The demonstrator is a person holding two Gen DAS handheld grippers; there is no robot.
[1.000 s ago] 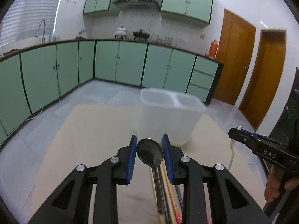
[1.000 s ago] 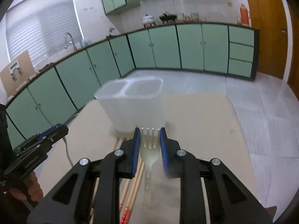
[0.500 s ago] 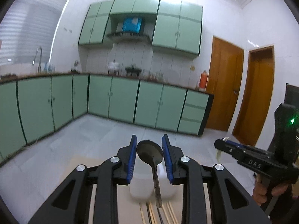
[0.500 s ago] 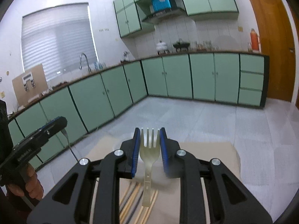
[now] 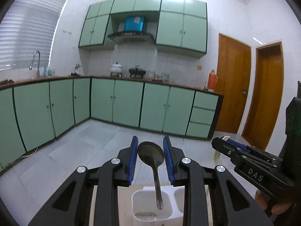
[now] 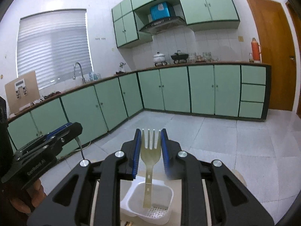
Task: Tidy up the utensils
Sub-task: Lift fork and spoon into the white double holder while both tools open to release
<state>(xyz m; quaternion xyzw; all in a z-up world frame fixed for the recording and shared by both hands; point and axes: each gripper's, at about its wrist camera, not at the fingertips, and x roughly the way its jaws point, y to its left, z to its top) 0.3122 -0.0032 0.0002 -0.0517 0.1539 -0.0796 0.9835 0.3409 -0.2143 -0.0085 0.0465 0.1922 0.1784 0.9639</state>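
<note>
metal spoon clamped by its bowl between the blue pads of the left gripper, handle hanging down with its tip just above or inside the left compartment of the white two-compartment holder; whether it touched the perforated floor could not be told. pale plastic fork pinched at its head between the pads of the right gripper, tines pointing away, handle reaching down into a compartment of the same holder above its perforated bottom. ends of chopsticks barely visible at the lower edge, beside the holder. both jaws narrow, closed on their utensils. further out, green kitchen cabinets, a faucet, an orange thermos on the counter and brown doors.
</note>
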